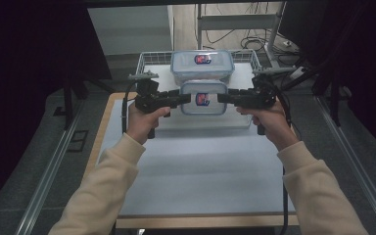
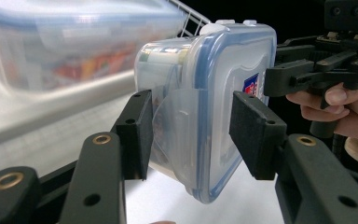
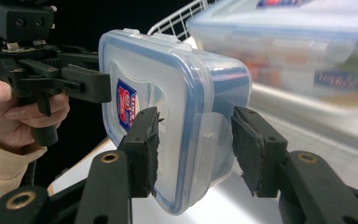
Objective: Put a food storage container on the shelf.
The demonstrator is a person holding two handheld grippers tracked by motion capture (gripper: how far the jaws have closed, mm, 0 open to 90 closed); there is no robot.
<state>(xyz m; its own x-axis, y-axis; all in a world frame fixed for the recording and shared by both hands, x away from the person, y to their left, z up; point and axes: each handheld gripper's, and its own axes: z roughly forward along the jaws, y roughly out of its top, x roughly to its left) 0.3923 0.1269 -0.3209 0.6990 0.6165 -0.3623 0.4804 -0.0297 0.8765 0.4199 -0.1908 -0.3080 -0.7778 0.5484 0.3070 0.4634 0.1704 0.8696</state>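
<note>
Small clear blue-rimmed plastic box (image 1: 203,97), frame centre: left gripper (image 1: 186,98) and right gripper (image 1: 222,98) straddling side latches, jaws apart; close evenly, lift level.

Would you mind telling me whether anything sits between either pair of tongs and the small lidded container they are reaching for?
Nothing visible does. The left tongs straddle one end of the small container, jaws open either side of its side latch, and the right tongs straddle the other end likewise. The larger container lies behind, in the wire basket.
</note>
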